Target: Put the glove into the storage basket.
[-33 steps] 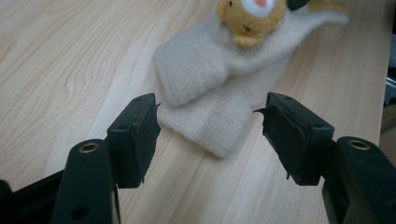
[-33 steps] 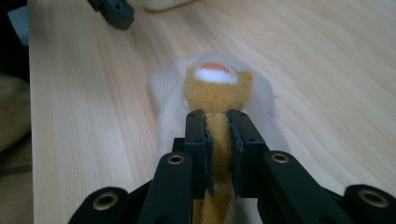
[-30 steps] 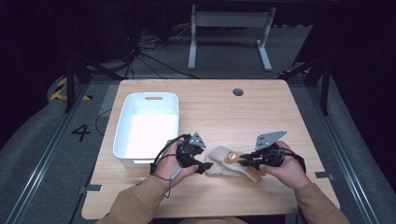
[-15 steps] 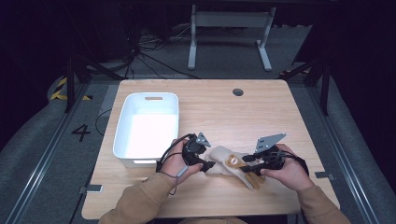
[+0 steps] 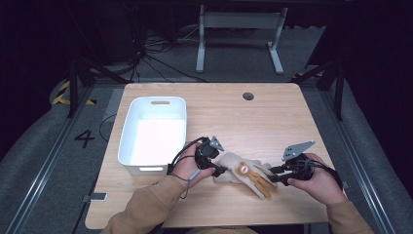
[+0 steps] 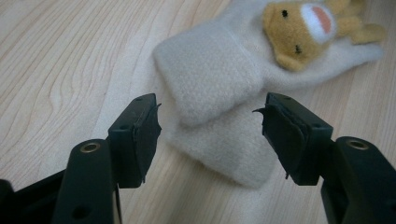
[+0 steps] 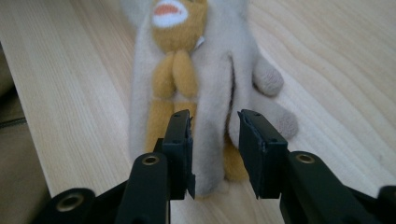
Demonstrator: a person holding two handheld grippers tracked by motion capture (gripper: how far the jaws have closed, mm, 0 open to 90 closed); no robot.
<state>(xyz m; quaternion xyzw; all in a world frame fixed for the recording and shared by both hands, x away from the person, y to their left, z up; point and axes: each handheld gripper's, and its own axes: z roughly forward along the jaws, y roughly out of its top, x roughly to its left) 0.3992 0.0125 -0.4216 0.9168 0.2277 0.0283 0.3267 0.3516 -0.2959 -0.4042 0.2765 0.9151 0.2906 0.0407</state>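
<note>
Two grippers are set at opposite ends of one glove, which lies flat on the table near its front edge, just right of the white bin. The glove is cream fleece with a small tan animal sewn on its back.

The left gripper is held at the cuff end. In the left gripper view its jaws stand wide apart, one on each side of the folded cuff, and nothing is pinched between them. The right gripper is held at the finger end. In the right gripper view its jaws stand partly open around one cream finger of the glove; whether the pads already press the fleece cannot be told with certainty, but a gap seems to remain on the right side.

As a judgement, the work is at an early stage: both ends have been approached and lined up, yet no firm hold is shown and the glove is not lifted. The bin is seen to hold nothing. What is left, most likely, is for both jaws to be closed on the fleece, the glove to be raised, and it to be carried into the bin.
</note>
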